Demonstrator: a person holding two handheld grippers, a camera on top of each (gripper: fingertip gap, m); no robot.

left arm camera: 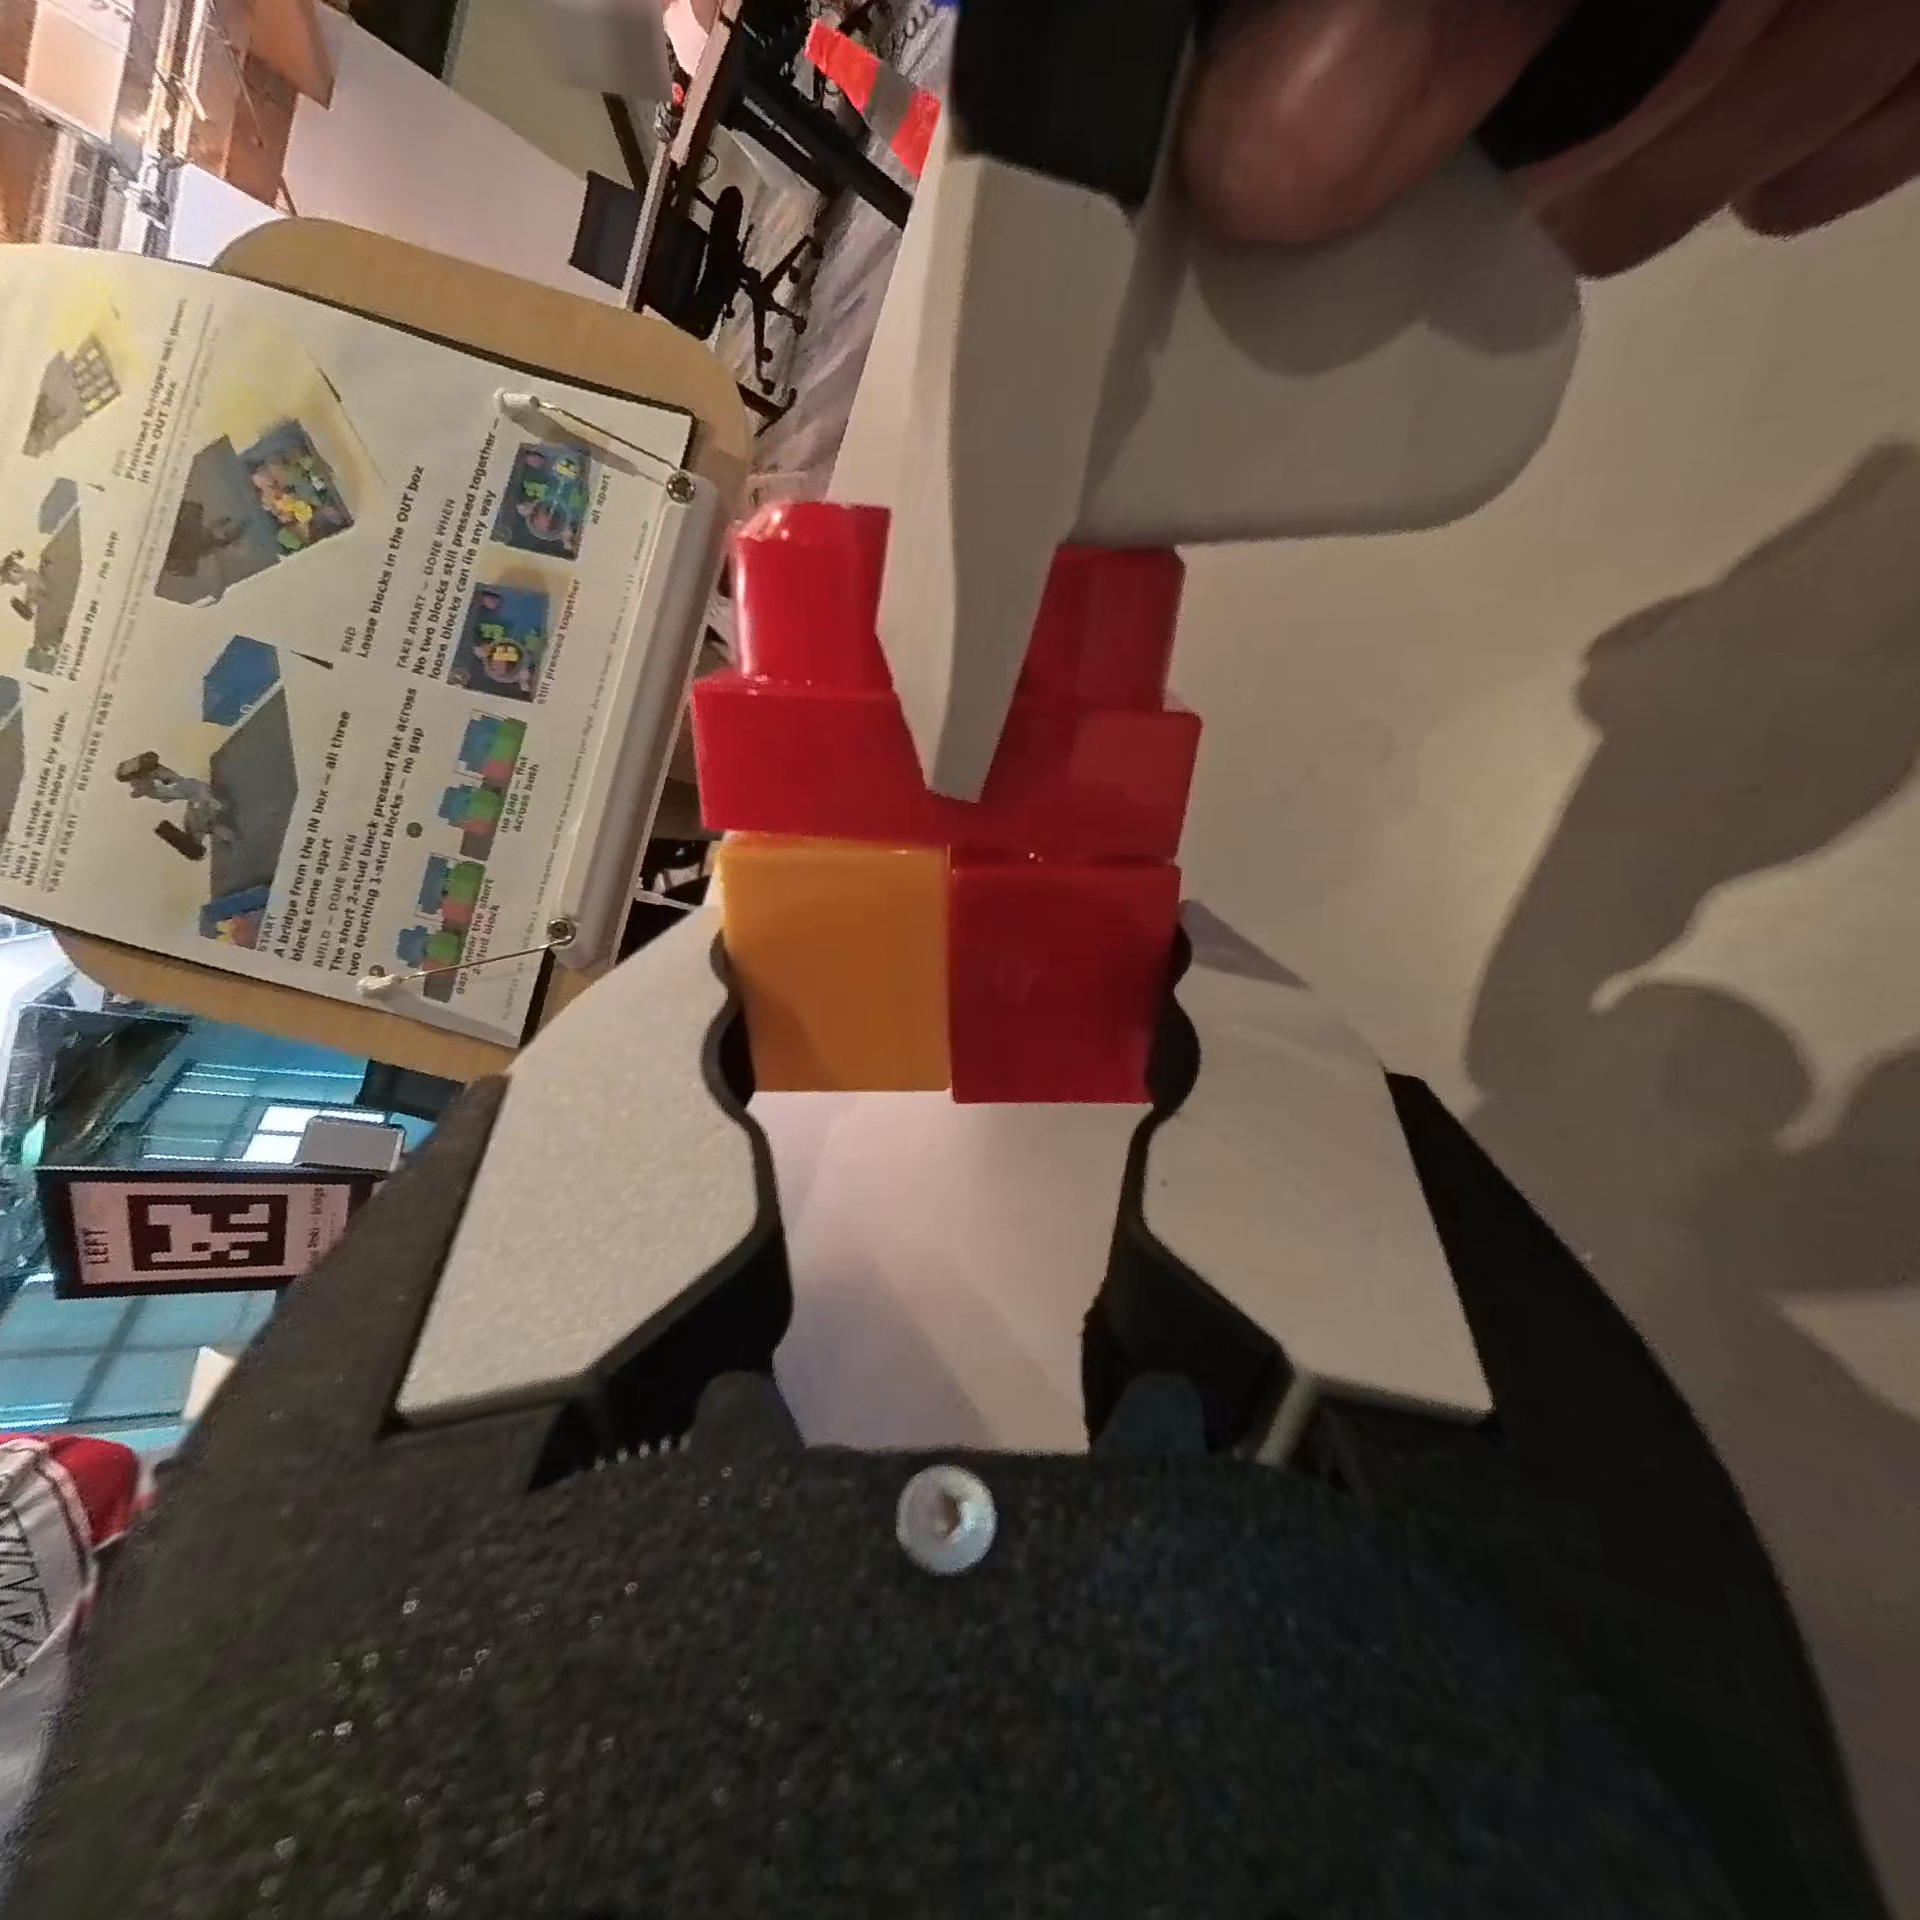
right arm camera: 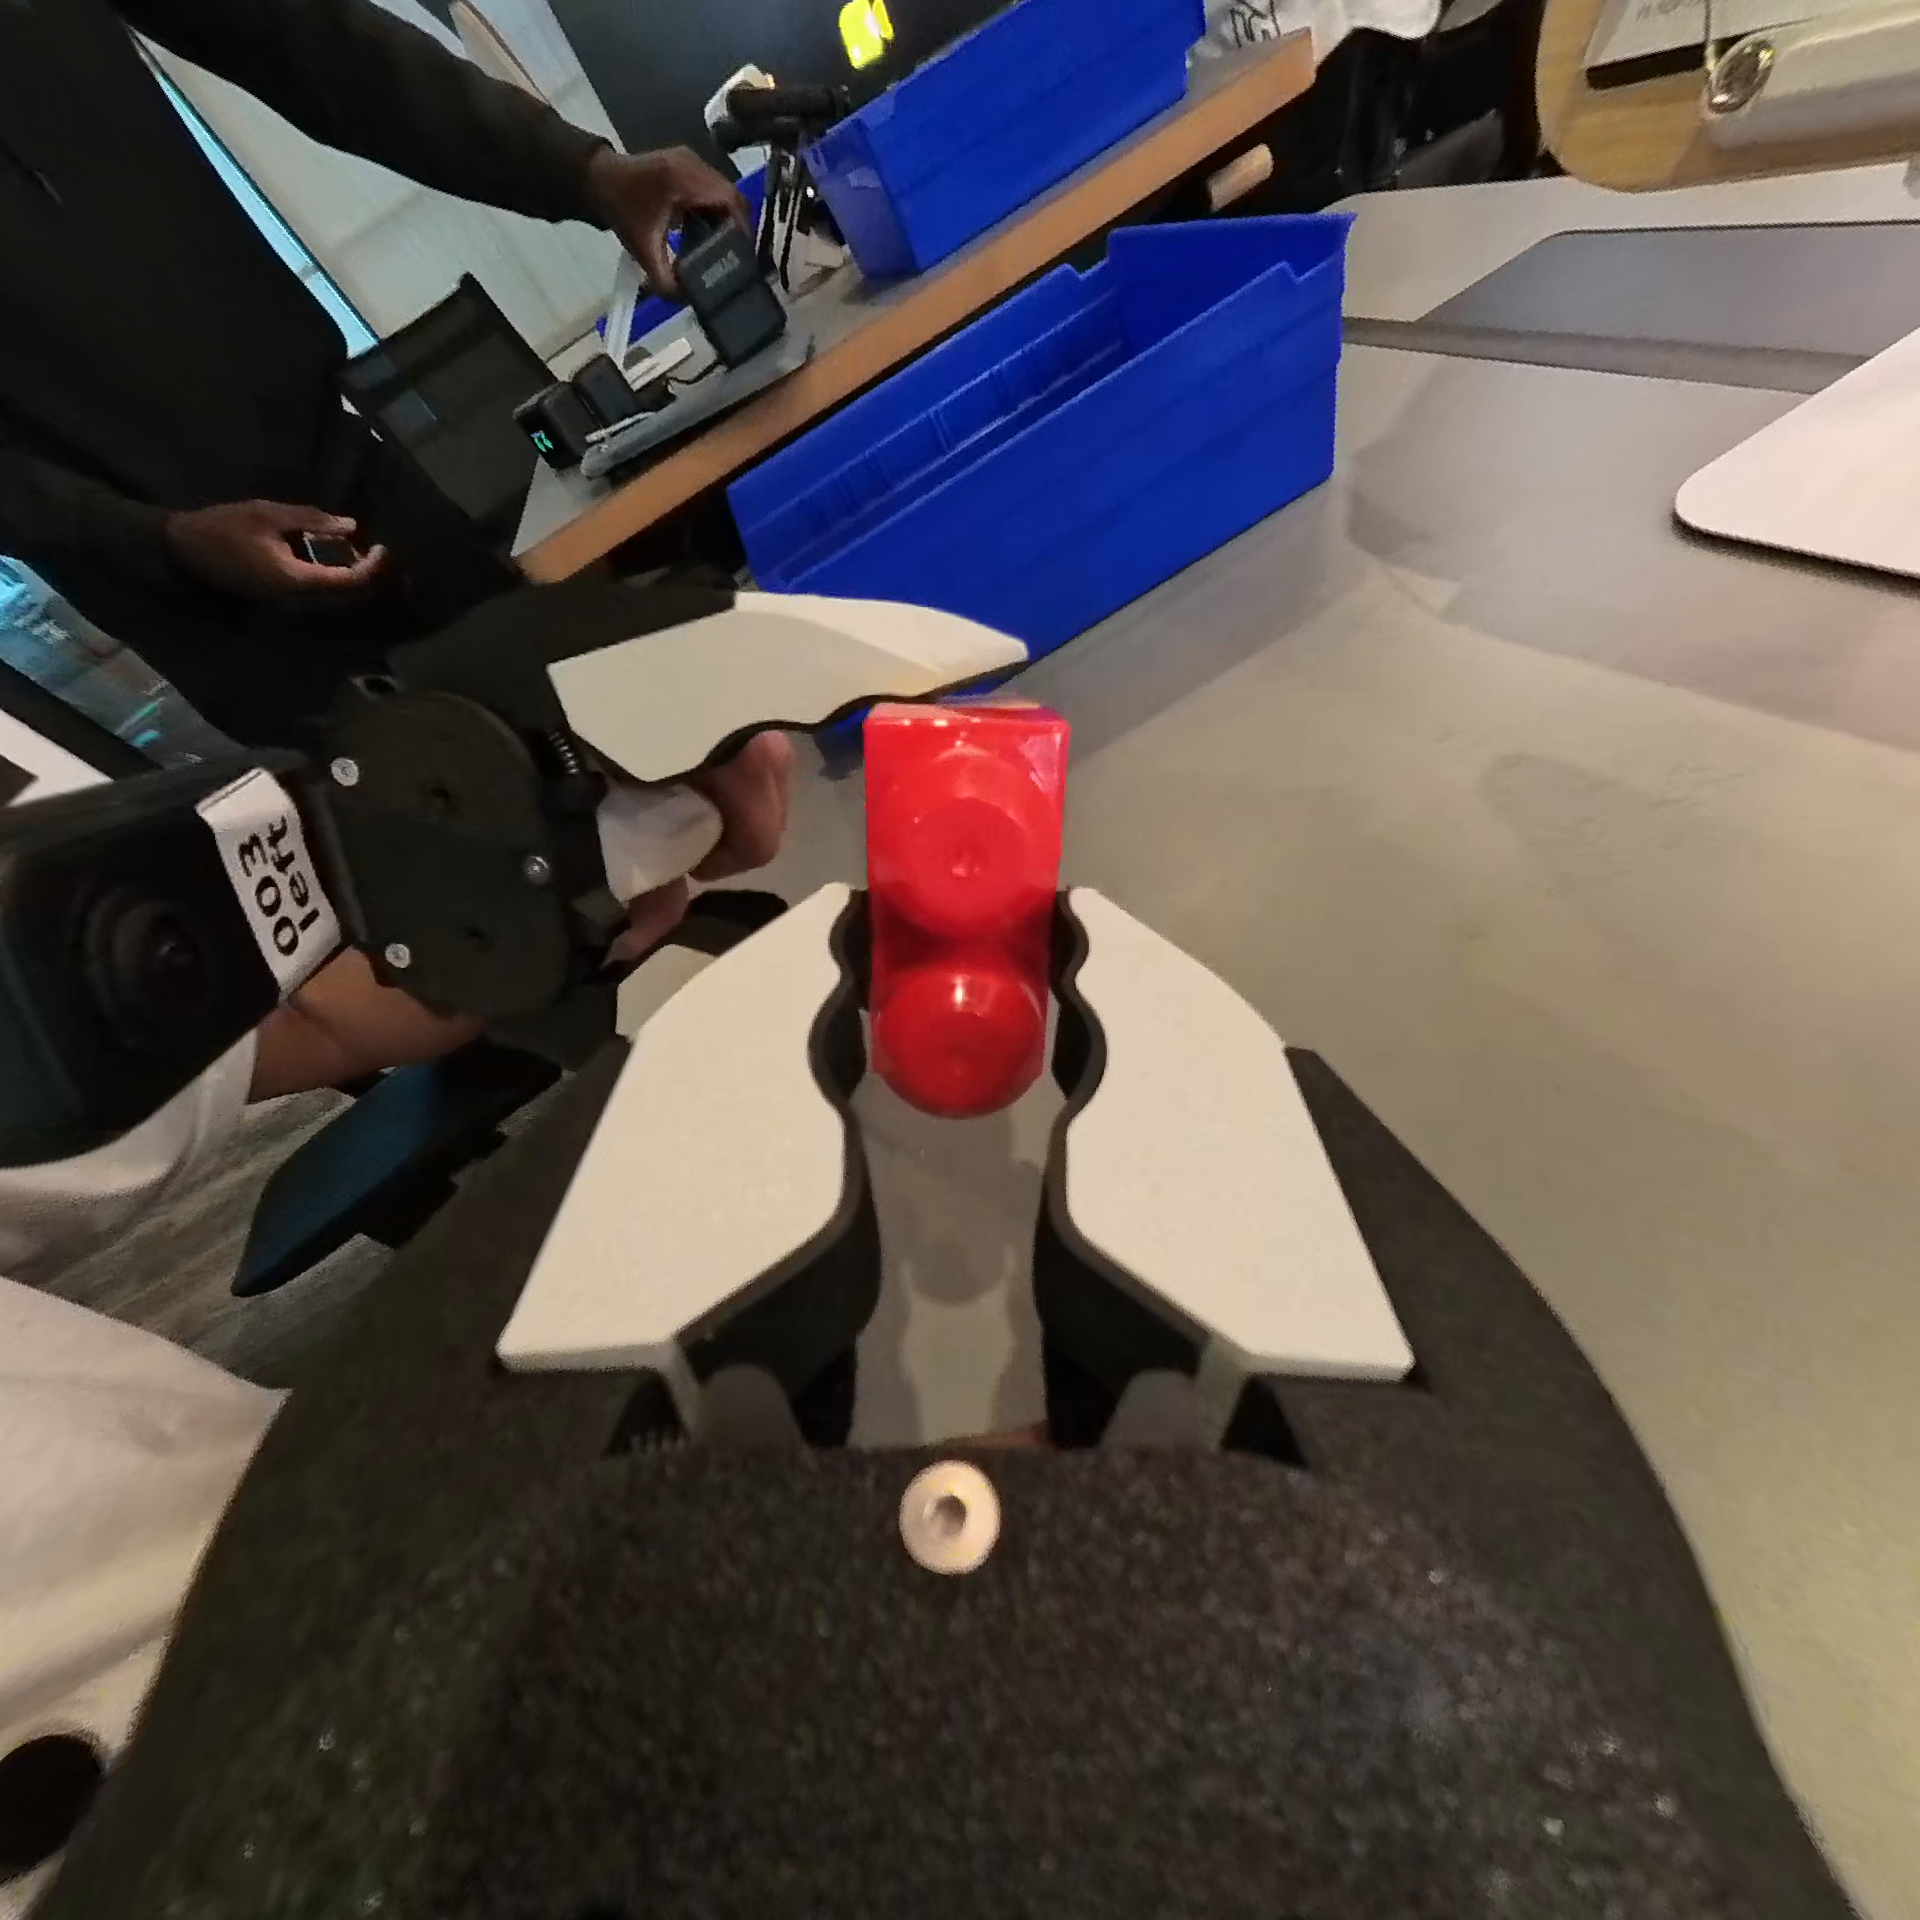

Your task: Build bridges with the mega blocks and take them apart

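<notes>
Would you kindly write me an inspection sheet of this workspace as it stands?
Surface: grey table, bare near the blocks.
Job's things: red two-stud block sits across an orange block and a red block.
Clutter: two blue bins; instruction sheet on a board.
Grippers: left tool grips the two lower blocks; right tool grips the top block.
Cables: nothing seen.
Surroundings: a person handling devices at a neighbouring bench.

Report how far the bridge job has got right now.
Done: a bridge is assembled, the red two-stud block sitting across an orange block and a red block. In hand: the left gripper clamps the two lower blocks while the right gripper grips the top one. Left: whether this is pressing or pulling apart is unclear; no block is separated yet.
</notes>
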